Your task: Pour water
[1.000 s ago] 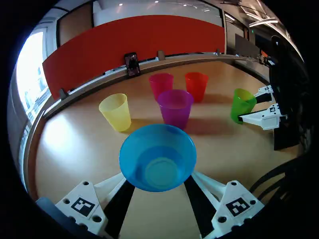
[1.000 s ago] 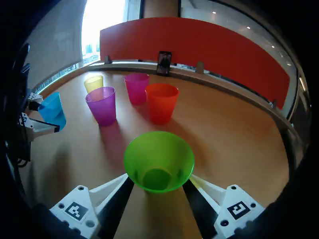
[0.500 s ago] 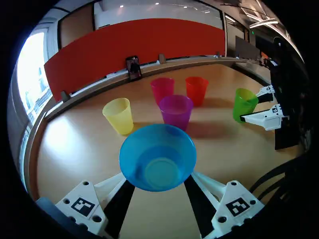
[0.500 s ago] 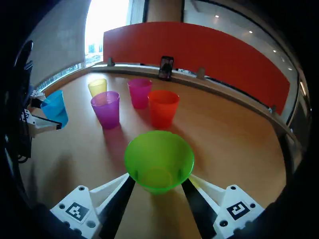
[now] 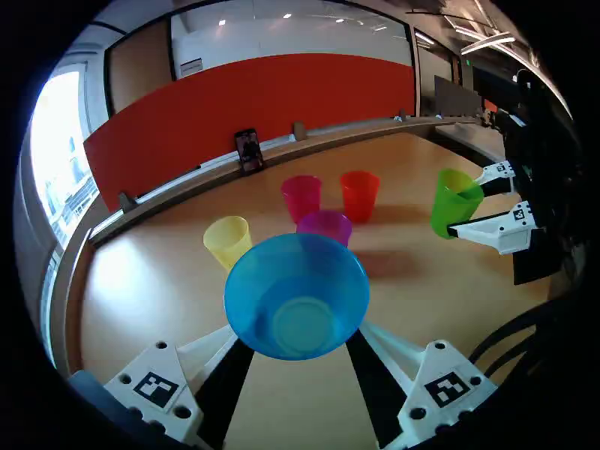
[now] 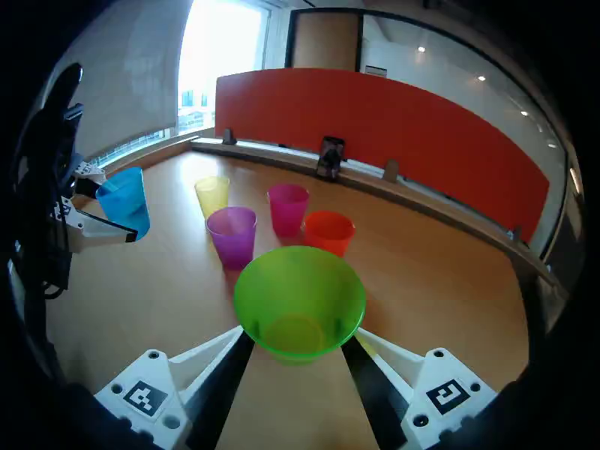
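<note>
Both jaws are closing on cups: my left gripper [image 5: 296, 339] is pinching the blue cup [image 5: 296, 296] between its two fingers, and my right gripper [image 6: 298, 341] is pinching the green cup [image 6: 298, 300] the same way. Taking the purple cup [image 6: 232, 236] as reference, in the right gripper view: the green cup is sitting in front of it, mouth facing the camera; the blue cup is hanging well off to its left, roughly upright in the left gripper's fingers. The yellow cup [image 6: 212, 195] is standing behind it to the left, the pink cup [image 6: 288, 210] behind it to the right, and the orange cup [image 6: 328, 232] just beside it on the right. All four are standing upright on the wooden table [image 6: 450, 300], none touching. In the left gripper view the blue cup's rim is covering the lower part of the purple cup. Beyond the purple cup, a phone [image 6: 328, 156] is leaning at the table's far edge against a red panel [image 6: 420, 142]. Water level: I am seeing a paler disc at each held cup's bottom, but cannot tell whether either is holding water.
</note>
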A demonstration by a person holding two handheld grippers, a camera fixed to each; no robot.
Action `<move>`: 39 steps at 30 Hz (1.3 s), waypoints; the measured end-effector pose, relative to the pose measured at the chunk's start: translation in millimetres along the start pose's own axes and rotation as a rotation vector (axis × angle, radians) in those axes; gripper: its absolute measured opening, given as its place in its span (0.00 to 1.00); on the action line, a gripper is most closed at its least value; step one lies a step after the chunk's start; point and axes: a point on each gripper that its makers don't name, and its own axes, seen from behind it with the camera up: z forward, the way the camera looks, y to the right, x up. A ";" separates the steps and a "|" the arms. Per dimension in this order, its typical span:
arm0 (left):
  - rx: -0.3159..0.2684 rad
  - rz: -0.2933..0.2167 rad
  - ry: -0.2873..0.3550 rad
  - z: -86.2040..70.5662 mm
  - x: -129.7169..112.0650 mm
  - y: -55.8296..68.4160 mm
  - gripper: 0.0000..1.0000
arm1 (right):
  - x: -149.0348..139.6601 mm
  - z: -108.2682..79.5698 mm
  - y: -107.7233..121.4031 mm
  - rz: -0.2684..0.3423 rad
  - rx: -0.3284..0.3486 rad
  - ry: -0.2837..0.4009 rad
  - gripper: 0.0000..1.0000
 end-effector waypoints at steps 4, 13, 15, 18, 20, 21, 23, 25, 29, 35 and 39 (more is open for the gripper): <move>-0.010 0.013 0.007 -14.5 12.2 0.3 0.75 | 10.6 -10.6 -7.8 -0.003 0.009 0.016 0.82; -0.047 0.040 0.013 -43.7 34.0 6.5 0.75 | 26.7 -29.4 -27.5 -0.023 0.033 0.032 0.82; -0.058 0.045 0.012 -49.1 37.5 8.7 0.75 | 28.9 -31.7 -32.2 -0.027 0.039 0.033 0.82; -0.075 0.066 0.012 -57.8 42.9 12.5 0.75 | 32.1 -34.7 -40.0 -0.036 0.051 0.038 0.81; -0.087 0.084 0.012 -63.4 47.0 15.5 0.75 | 34.1 -36.3 -45.7 -0.041 0.061 0.039 0.82; -0.094 0.092 0.011 -66.0 48.8 17.0 0.75 | 34.9 -37.0 -48.4 -0.045 0.066 0.040 0.82; -0.109 0.109 0.011 -70.7 52.6 20.9 0.75 | 36.3 -38.7 -53.6 -0.053 0.074 0.041 0.82; -0.123 0.128 0.011 -74.7 56.2 23.8 0.75 | 37.0 -40.5 -58.3 -0.064 0.082 0.039 0.82; -0.144 0.170 0.007 -80.6 61.5 28.0 0.75 | 37.1 -44.3 -66.5 -0.084 0.096 0.030 0.82; -0.173 0.212 -0.003 -85.1 65.0 35.2 0.75 | 35.5 -48.0 -76.6 -0.098 0.120 0.013 0.82; -0.195 0.227 -0.012 -86.2 65.1 39.9 0.75 | 32.4 -49.9 -83.8 -0.101 0.144 -0.005 0.82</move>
